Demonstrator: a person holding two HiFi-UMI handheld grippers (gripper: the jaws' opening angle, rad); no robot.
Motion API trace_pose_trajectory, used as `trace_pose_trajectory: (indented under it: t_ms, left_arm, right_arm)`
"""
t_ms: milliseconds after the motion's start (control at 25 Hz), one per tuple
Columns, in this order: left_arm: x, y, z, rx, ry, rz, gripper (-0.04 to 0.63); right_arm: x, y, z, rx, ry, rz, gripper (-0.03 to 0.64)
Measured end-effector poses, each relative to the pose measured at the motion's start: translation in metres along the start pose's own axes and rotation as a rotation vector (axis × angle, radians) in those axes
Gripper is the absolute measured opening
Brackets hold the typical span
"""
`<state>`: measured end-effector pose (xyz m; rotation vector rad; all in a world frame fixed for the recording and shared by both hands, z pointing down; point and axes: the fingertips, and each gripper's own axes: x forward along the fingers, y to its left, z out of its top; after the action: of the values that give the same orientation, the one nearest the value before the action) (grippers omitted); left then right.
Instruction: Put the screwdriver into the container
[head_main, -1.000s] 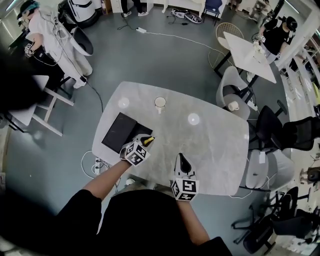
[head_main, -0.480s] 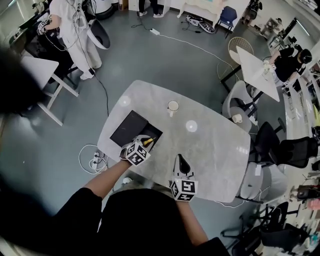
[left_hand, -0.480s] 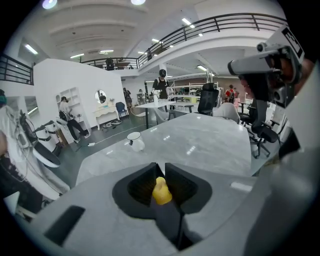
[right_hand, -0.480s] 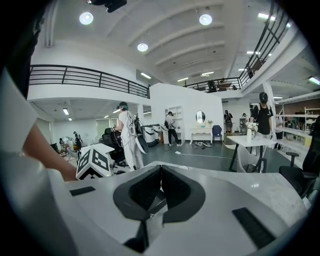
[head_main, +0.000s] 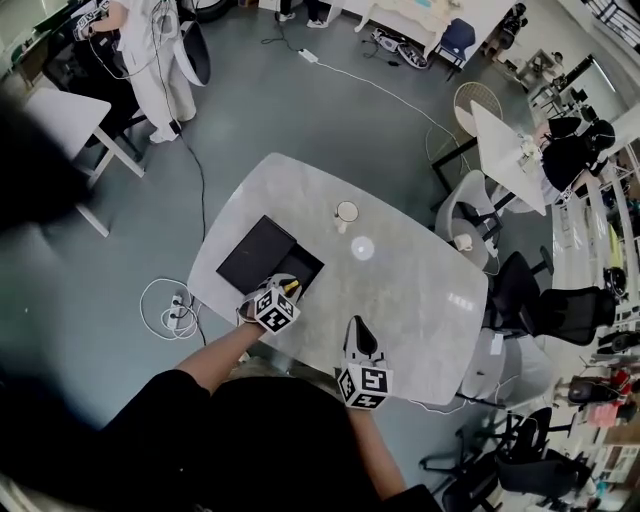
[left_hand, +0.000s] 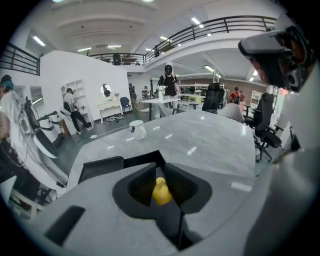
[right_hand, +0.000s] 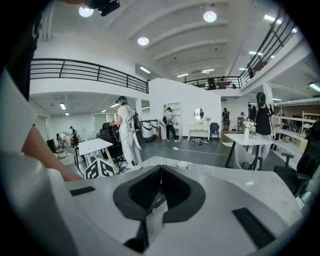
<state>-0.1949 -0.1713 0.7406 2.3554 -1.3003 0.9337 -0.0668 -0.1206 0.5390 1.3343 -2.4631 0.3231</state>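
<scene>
In left hand-held gripper (left_hand: 159, 167), screwdriver (left_hand: 161, 192), only yellow tip showing

1. Just ahead of the left gripper (left_hand: 161, 186) jaws, which clamp the screwdriver (left_hand: 160, 192), the black container (left_hand: 100, 168) blocks any low passage.
2. Farther ahead stands a white cup (left_hand: 137, 129).
3. To their right, bare table (left_hand: 210, 140) lies free as far as the right gripper (head_main: 358, 328).
</scene>
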Motion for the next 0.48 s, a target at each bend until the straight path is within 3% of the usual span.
trace_pose_trajectory:
  t_ms: [200, 480]
  left_arm:
    - [0.013, -0.005, -0.021, -0.027, 0.027, -0.020, 0.067]
    - [0.037, -0.017, -0.037, 0.006, 0.089, -0.074, 0.041]
  right_arm:
    - [-0.007, -0.008, -0.017, 0.032, 0.038, -0.061, 0.011]
    - [-0.018, -0.027, -0.027, 0.060, 0.063, -0.123, 0.011]
